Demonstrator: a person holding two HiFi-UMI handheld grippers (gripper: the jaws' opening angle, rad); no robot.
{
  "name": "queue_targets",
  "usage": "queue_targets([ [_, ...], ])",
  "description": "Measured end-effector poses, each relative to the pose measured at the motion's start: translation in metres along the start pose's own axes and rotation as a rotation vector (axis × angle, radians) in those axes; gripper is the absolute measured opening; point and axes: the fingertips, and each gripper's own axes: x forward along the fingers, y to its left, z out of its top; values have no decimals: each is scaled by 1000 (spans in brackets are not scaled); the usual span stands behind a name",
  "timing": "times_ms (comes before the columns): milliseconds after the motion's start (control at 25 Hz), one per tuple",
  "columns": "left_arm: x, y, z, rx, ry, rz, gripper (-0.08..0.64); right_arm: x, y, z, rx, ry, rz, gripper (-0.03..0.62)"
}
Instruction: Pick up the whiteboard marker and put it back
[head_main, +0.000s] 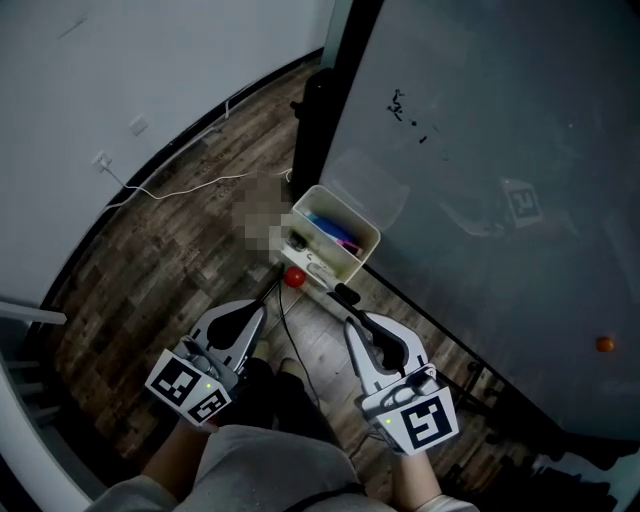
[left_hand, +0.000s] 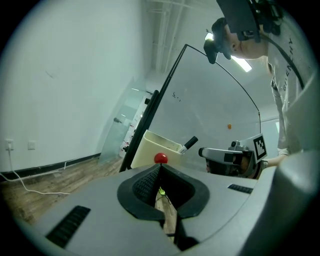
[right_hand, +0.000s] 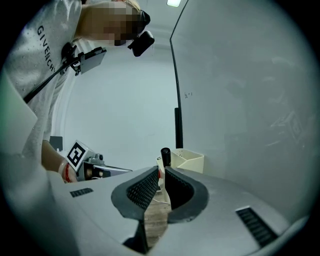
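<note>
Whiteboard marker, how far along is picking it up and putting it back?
Done: nothing visibly. In hand: right gripper points at the marker by the cream bin, jaws slightly apart, not gripping. Left gripper shut, empty. Left: grasp, lift, put back.

- Left gripper (head_main: 262, 306): pale grey moulded shell, curved jaws lined with black ribbed pads (left_hand: 142, 187), black slotted vents (left_hand: 70, 226) in the casing.
- Right gripper (head_main: 350, 322): same build and colours.
- Left cube (head_main: 187, 388) and right cube (head_main: 422, 420): white faces, black square codes, a small green light (head_main: 207, 384) at the edge.
- Top (right_hand: 30, 65): white, dark lettering across the chest.
- Red band (right_hand: 62, 172) at one wrist.
- Black head camera (right_hand: 141, 42).
- Legwear (head_main: 285, 395): dark, possibly trousers; too dim to confirm.
</note>
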Motion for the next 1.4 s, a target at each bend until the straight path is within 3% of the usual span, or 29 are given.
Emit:
queue_targets([
  [520,-25,-61,11,72,-59,-7,15,-41,51,6,-39,-25,95,20],
  [880,-62,-91,12,73,-65,-66,15,-69,94,12,32,-43,52,19],
  [1400,-119,-125,-11,87,-30,-92,15,-113,152,1,74,-76,-4,18],
])
